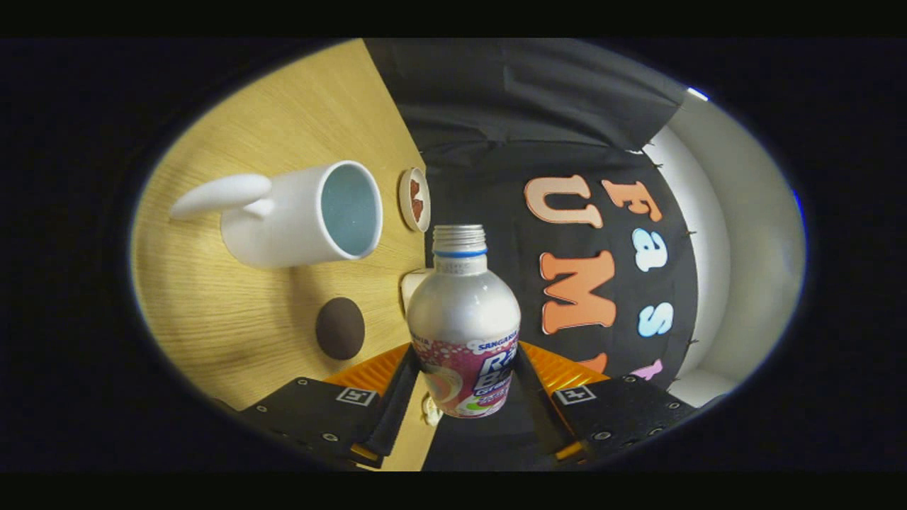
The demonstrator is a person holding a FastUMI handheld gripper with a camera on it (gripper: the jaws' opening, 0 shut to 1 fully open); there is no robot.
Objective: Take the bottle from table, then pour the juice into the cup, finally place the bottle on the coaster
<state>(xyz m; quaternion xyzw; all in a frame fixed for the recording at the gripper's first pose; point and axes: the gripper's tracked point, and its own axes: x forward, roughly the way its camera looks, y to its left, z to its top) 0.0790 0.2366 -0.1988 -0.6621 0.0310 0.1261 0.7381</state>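
A silver bottle (464, 322) with a pink label is seen in the lower middle of the frame, pinched between the two fingers of the gripper (464, 386), which press on its labelled lower half from either side. The cap has been removed: the bare threaded neck with a blue ring is shown at the top of the bottle. The whole scene appears rolled sideways, so the wooden table (241, 333) fills the left half of the frame. In the upper left, a white cup (305, 212) with a pale blue inside is shown on the table, its open mouth turned toward the bottle and its handle pointing away. Just beside the cup's rim, near the table's edge, a small round coaster (414, 200) with a brownish pattern is seen. Below the cup, left of the bottle, a dark brown round disc (340, 328) lies on the wood. A small pale object (413, 287) is partly hidden behind the bottle's shoulder; what it is cannot be told.
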